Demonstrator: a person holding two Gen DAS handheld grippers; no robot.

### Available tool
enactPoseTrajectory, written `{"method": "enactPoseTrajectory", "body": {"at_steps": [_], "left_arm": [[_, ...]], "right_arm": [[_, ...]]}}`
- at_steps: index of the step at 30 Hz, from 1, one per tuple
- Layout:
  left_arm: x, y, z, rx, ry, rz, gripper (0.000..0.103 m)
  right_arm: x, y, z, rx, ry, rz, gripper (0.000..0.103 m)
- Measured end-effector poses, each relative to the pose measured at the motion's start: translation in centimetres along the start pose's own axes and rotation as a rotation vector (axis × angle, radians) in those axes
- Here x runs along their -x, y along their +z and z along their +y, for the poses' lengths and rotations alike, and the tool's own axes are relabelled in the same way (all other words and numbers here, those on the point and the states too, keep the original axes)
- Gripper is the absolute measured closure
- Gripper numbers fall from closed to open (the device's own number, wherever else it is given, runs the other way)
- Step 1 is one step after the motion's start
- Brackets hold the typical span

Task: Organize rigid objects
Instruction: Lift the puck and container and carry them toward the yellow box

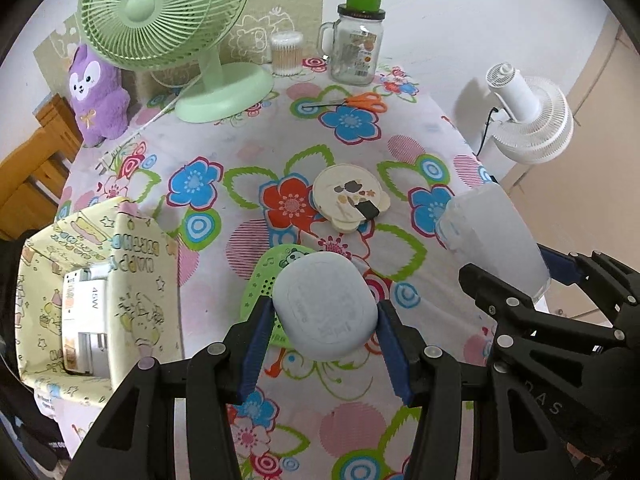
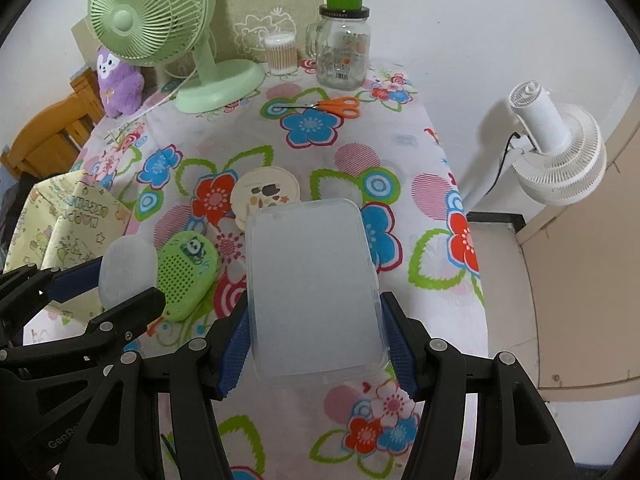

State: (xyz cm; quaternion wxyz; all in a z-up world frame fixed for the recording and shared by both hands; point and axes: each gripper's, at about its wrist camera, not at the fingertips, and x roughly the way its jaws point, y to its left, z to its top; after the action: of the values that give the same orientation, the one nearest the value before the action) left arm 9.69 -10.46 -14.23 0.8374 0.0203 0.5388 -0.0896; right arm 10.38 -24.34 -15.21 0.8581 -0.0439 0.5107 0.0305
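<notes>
Two tools (image 1: 326, 332) (image 2: 316, 340) hold one box (image 2: 314, 292), one case (image 1: 326, 306).

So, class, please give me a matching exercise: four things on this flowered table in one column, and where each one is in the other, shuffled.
Things:
1. pale grey rounded case
2. frosted rectangular plastic box
3. orange-handled scissors
4. white carton

Places:
A. inside the yellow patterned fabric bin
B. between the right gripper fingers
C. flat near the glass jar
D. between the left gripper fingers

Pairs: 1-D, 2-B, 3-C, 4-A
</notes>
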Motion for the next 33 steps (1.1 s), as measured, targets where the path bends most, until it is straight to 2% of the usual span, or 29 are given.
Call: {"method": "enactPoseTrajectory", "body": {"at_steps": [16,33], "left_arm": [[5.2,-1.0,2.5,-0.026,-0.024,-0.06,0.05],[8.7,-0.7,6.8,-0.03,-0.012,-0.113,0.05]], "right_arm": [[5.4,-0.2,3.5,-0.028,-0.025,-0.057,0.04],[8.0,1.3,8.0,-0.033,-0.006,-0.105,0.04]]}}
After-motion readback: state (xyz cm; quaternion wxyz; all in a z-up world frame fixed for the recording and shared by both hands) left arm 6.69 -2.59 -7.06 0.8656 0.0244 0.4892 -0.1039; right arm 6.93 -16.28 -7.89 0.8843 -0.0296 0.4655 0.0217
